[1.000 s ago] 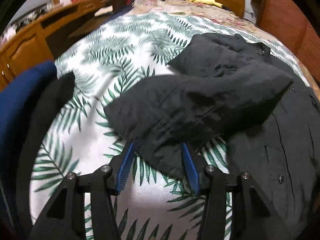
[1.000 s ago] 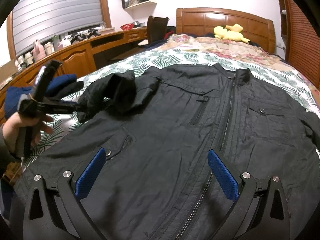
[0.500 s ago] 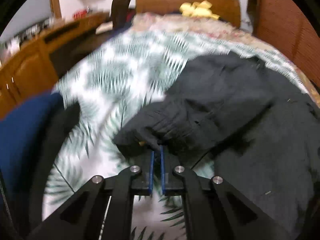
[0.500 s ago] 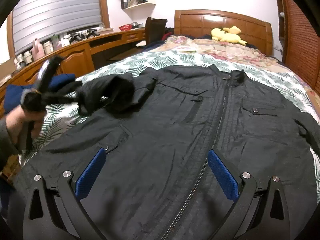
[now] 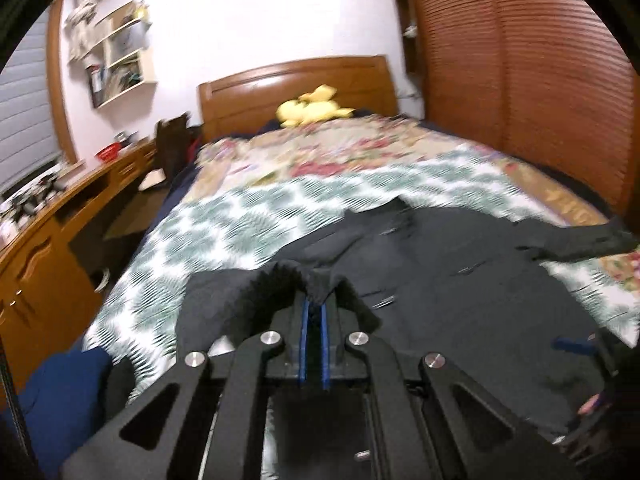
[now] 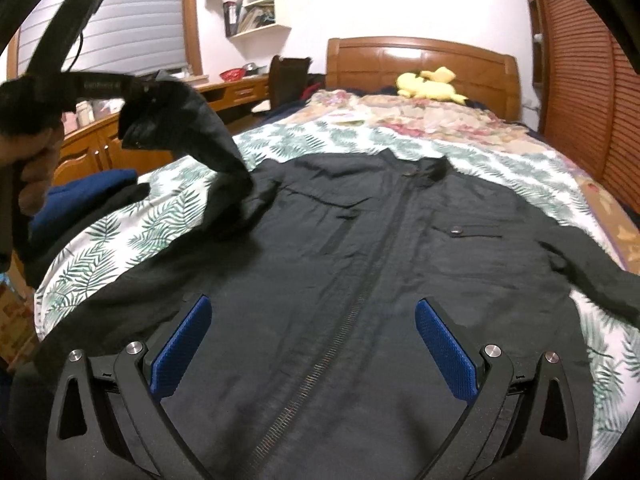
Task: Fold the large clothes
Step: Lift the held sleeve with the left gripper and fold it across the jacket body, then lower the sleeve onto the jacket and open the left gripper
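A black jacket (image 6: 360,248) is spread front-up on the bed (image 6: 520,168), its zip (image 6: 344,312) running down the middle and a buttoned chest pocket (image 6: 464,232) seen to one side. One sleeve (image 6: 188,120) is lifted off the bedding — its cuff is pinched in the left gripper (image 5: 314,316), whose jaws are closed almost fully, with only the thin fold of fabric between the blue pads (image 5: 305,344). In the right wrist view the same gripper (image 6: 132,88) is seen raised above the bed, held by the person's left hand (image 6: 36,160), with the sleeve hanging from it down to the jacket's shoulder. The other sleeve (image 6: 592,276) lies flat, stretched out toward the bed's edge.

The right gripper (image 6: 312,344) is held over the lower front of the jacket, jaws spread wide and nothing between them; whether its pads (image 6: 448,352) touch the cloth cannot be told.

Under the jacket a leaf-print sheet (image 6: 160,216) is laid, with a flowered quilt (image 6: 420,116) beyond it. A yellow soft toy (image 6: 428,84) rests against the wooden headboard (image 6: 420,60). A dark blue bundle of cloth (image 6: 80,196) is seen beside the bed — next to a wooden table (image 5: 60,240) along the wall — and louvred wooden doors (image 5: 540,80) stand on the opposite side.
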The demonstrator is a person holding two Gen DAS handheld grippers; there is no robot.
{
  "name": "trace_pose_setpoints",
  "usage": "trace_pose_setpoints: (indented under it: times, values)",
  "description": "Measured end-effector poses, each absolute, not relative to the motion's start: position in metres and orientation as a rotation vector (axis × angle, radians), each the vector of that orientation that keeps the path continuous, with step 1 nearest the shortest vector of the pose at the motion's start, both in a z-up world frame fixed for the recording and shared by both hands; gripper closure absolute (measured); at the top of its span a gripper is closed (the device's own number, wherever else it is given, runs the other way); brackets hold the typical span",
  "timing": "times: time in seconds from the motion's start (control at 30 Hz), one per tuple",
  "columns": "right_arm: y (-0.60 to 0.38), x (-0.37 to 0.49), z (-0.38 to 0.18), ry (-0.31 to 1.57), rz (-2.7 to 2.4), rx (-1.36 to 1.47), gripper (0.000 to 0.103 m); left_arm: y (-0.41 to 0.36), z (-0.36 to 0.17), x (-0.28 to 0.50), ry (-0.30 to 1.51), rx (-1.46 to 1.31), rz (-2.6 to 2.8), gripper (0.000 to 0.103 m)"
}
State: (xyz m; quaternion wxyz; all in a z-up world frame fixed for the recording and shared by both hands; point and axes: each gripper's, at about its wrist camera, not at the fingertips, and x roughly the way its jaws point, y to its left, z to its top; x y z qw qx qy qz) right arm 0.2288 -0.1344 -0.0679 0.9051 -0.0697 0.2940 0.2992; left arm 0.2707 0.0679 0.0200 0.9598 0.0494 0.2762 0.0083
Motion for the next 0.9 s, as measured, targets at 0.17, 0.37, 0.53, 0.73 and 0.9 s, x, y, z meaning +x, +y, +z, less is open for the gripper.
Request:
trace_pose_setpoints:
  times: [0.17, 0.37, 0.53, 0.73, 0.9]
  values:
    - [-0.173, 0.227, -0.059, 0.598, 0.553, -0.124, 0.0, 0.012, 0.045, 0.26, 0.515, 0.146, -0.072, 0.103]
    - [-0.216, 0.222, -0.057, 0.593, 0.474, -0.111, 0.0, -0.02, 0.035, 0.237, 0.569, 0.165, -0.12, 0.097]
    - [-0.227, 0.224, -0.056, 0.6, 0.452, -0.092, 0.0, -0.022, 0.007, 0.211, 0.637, 0.092, -0.2, 0.088]
    - [-0.217, 0.228, -0.051, 0.611, 0.476, -0.079, 0.0, -0.018, -0.026, 0.171, 0.676, 0.061, -0.243, 0.078]
    - [-0.193, 0.226, -0.053, 0.62, 0.505, -0.111, 0.0, -0.007, -0.043, 0.138, 0.694, 0.004, -0.294, 0.076]
